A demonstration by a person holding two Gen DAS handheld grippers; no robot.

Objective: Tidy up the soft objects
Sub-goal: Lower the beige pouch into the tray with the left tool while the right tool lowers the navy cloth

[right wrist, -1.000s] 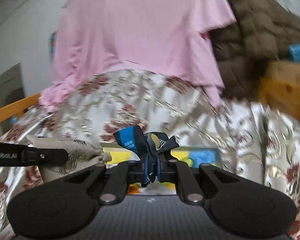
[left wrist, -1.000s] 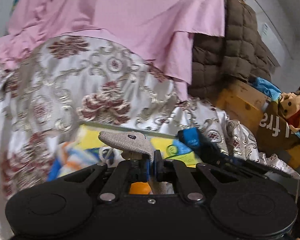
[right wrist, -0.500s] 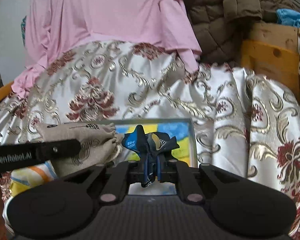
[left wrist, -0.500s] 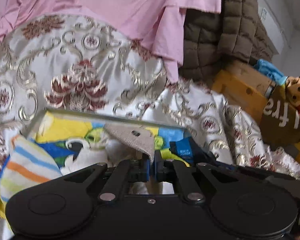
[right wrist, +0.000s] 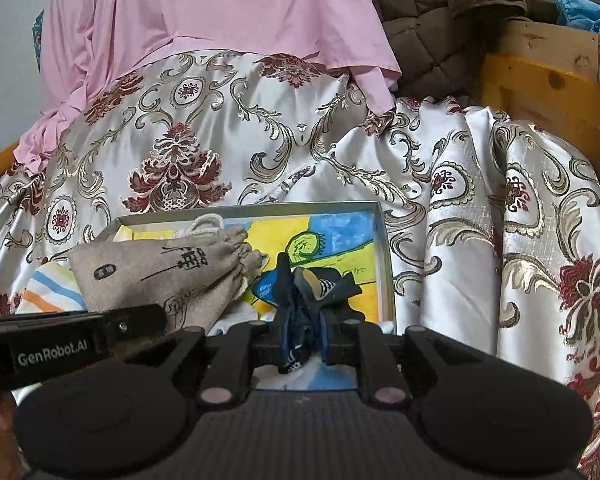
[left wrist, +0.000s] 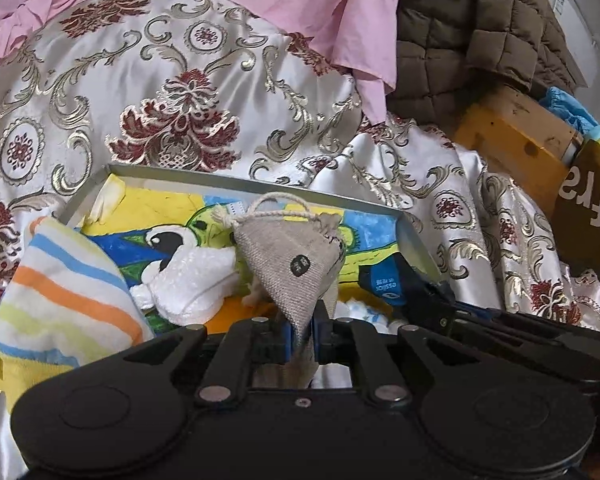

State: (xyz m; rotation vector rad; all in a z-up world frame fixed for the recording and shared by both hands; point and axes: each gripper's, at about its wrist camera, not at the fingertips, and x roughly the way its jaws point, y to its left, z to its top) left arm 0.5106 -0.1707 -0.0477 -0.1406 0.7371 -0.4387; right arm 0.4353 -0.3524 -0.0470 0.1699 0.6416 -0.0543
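Left wrist view shows your left gripper (left wrist: 302, 330) with its jaws just starting to part around a corner of the coarse burlap pouch (left wrist: 296, 264), which hangs over the shallow grey box (left wrist: 236, 179) beside a fluffy white cloth (left wrist: 192, 280) and a striped terry towel (left wrist: 66, 300). Your right gripper (right wrist: 304, 330) is likewise easing apart around a crumpled dark blue sock (right wrist: 300, 288), above the box's painted lining.

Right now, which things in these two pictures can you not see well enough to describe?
- Box front part: both views, hidden behind the claw bodies.
- Dark blue cloth in right claw: bunched, kind unclear.
- Linen pouch lower end: left view, hidden by the left claw.
- Brown bag lettering: cut off by the edge.
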